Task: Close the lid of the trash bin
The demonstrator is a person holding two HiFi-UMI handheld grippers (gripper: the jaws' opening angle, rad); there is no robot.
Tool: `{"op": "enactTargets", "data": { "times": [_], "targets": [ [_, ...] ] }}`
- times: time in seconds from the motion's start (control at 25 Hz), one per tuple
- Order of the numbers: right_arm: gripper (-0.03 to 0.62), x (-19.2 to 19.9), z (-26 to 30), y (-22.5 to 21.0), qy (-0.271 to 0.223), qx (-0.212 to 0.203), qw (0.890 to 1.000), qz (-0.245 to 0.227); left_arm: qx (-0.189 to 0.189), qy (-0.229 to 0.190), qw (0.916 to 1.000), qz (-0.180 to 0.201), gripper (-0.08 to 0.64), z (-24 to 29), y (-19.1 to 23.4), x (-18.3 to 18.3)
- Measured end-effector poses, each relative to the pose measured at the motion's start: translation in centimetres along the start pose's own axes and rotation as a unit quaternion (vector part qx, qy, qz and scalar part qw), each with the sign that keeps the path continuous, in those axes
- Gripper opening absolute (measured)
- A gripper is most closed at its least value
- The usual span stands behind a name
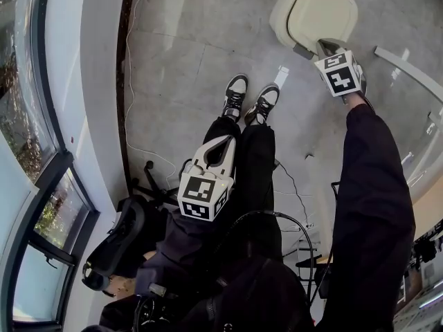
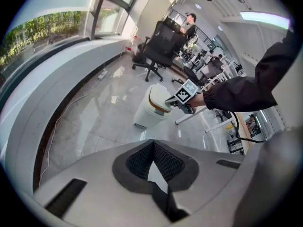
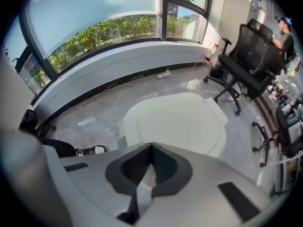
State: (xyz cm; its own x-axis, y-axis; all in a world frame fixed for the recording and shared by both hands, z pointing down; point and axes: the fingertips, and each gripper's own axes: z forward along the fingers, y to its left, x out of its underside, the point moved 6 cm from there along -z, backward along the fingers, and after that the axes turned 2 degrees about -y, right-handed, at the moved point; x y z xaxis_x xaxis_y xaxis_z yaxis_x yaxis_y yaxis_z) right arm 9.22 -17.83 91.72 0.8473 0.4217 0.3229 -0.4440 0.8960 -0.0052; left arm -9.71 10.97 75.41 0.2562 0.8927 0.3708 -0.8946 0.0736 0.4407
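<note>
A cream trash bin (image 1: 315,12) stands on the grey floor ahead of the person's shoes; it also shows in the left gripper view (image 2: 152,109). Its lid (image 3: 175,122) lies flat over the bin, with a brown band (image 2: 155,103) showing just under it. My right gripper (image 1: 327,47) is held out on a straight arm, its tips at the lid's near edge, jaws shut on nothing. It appears at the bin's top in the left gripper view (image 2: 171,102). My left gripper (image 1: 225,141) hangs back over the person's legs, far from the bin, jaws shut and empty.
A curved window wall (image 1: 62,116) runs along the left, with a thin cable (image 1: 130,81) on the floor beside it. Black office chairs (image 3: 246,63) stand beyond the bin. A white desk frame (image 1: 408,68) is at the right. Black gear (image 1: 114,244) lies near the person's feet.
</note>
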Motion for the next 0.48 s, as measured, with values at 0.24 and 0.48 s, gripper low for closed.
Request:
{"op": "enactTargets", "data": {
  "times": [0.24, 0.48],
  "targets": [
    [0.005, 0.5, 2.1, 0.2, 0.014, -0.001, 1.000, 0.005, -0.002, 0.006, 1.0000, -0.004, 0.002, 0.3, 0.6, 0.6],
    [0.005, 0.7, 2.4, 0.4, 0.015, 0.002, 1.000, 0.006, -0.002, 0.010, 0.9999, -0.005, 0.002, 0.4, 0.9, 0.7]
  ]
}}
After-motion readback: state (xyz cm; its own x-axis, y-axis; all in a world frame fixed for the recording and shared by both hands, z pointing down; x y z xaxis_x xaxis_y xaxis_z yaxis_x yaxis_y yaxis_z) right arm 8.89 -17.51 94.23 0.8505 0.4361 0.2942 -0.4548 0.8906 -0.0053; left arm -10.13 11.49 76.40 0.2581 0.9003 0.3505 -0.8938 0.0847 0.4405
